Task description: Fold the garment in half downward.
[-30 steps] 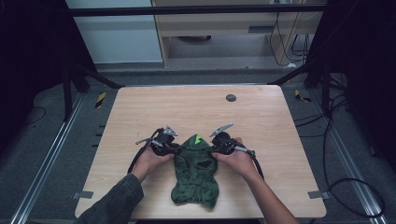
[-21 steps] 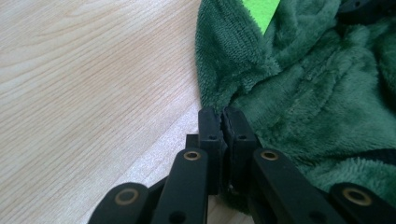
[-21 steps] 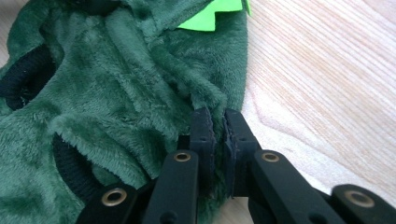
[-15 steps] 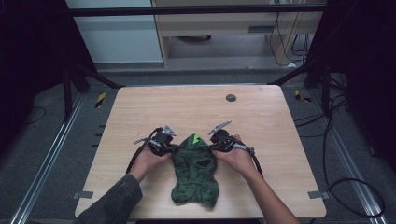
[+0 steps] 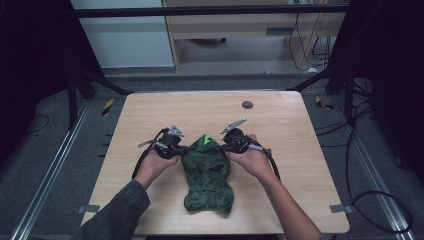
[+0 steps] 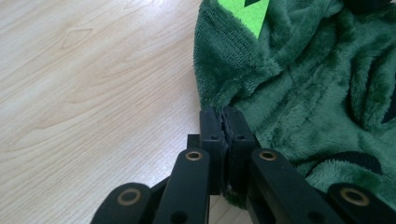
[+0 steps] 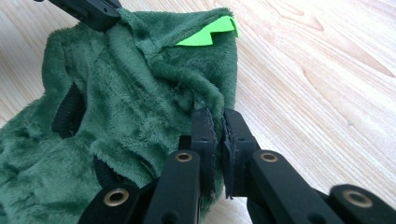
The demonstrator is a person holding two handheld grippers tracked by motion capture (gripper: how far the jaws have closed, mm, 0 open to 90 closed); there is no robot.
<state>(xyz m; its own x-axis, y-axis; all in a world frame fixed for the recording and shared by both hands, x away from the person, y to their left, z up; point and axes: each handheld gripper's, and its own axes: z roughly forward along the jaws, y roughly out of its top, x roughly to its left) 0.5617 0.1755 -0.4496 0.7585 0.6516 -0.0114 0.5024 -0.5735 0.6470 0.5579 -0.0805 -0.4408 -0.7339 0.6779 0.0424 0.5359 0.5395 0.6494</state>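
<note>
- A dark green fleece garment (image 5: 207, 175) lies on the near middle of the wooden table (image 5: 280, 130), its top end towards the far side and its hem close to the near edge
- Small bright green felt spikes (image 5: 204, 141) stick up at its top edge, and dark openings show on its upper face
- The left gripper (image 5: 179, 150) sits at the garment's top left corner; in the left gripper view its jaws are pressed together with the edge of the green fleece (image 6: 299, 93) pinched between the tips
- The right gripper (image 5: 226, 146) sits at the top right corner; in the right gripper view its jaws are nearly closed on a fold of the fleece (image 7: 140, 93) at the edge
- The other gripper's black jaws (image 7: 88, 11) touch the fleece at the far corner in the right gripper view
- Each hand holds its gripper from behind, with black cables (image 5: 272, 162) looping back beside the wrists
- A small dark round disc (image 5: 247, 105) lies on the table near the far edge, well apart from the garment
- Around the table: black frame struts (image 5: 95, 82), a grey floor with cables (image 5: 380, 200) at the right, and yellow-black tape marks (image 5: 108, 106)
</note>
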